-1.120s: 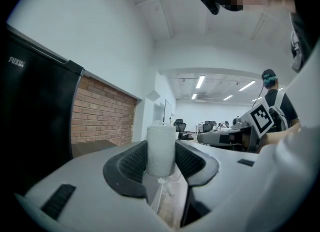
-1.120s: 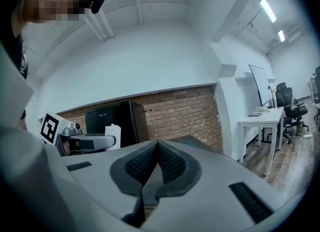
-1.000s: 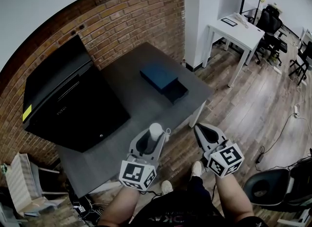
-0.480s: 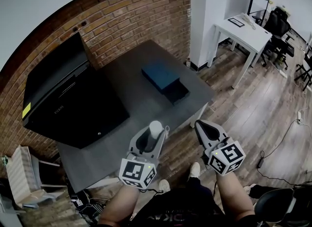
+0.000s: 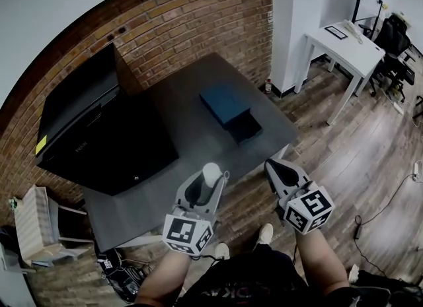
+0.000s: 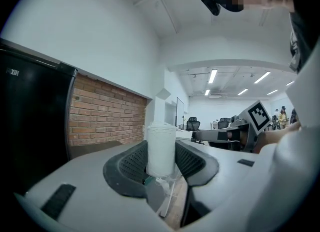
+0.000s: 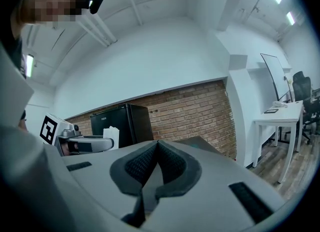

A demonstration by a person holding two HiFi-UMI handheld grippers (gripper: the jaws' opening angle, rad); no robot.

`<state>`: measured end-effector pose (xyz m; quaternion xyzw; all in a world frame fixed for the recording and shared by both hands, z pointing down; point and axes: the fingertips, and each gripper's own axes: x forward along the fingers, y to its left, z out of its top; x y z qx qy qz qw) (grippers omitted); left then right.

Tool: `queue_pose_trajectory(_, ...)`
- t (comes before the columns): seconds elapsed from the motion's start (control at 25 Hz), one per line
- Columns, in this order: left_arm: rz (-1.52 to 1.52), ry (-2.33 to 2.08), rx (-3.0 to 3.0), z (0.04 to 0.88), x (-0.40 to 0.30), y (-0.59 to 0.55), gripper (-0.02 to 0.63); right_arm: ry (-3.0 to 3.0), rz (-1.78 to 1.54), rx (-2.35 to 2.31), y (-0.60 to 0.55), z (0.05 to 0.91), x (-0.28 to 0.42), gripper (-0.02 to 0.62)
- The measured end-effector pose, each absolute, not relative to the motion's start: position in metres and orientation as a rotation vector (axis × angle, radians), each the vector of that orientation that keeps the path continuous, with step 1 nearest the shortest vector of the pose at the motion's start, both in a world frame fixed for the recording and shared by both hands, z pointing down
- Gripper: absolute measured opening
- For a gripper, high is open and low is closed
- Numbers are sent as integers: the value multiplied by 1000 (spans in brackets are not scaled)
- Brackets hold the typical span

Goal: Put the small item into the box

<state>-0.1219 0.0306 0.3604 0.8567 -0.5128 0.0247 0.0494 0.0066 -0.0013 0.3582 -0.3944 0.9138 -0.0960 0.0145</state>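
We see a dark tabletop (image 5: 192, 134) against the brick wall (image 5: 192, 15), with the blue box (image 5: 231, 111) near its far right edge. Left gripper (image 5: 208, 179) fingers clamp the white small item (image 6: 161, 148) at the front edge, open surface running to the box. Right gripper (image 7: 157, 143) fingers are together, over wood floor (image 5: 330, 147).

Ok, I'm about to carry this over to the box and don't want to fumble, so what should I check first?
1. Grip on white item, upright between left gripper's jaws: ok.
2. Spare right gripper shut, empty: ok.
3. Sight of box on table: ok.
4. Box open to receive item: cannot tell.
5. Item above box: not ok, it is by the table's near edge.
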Motion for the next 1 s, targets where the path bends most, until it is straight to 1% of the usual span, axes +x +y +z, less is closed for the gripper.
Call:
queue_pose_trajectory(0.44, 56, -1650, 2539, 365, -89, 1, 189, 2887, -299, -1156, -39, 357, 43, 18)
queue_pose_trajectory(1.0, 79, -1721, 2472, 369, -66, -21, 189, 2898, -314, -1076, -65, 357, 70, 18)
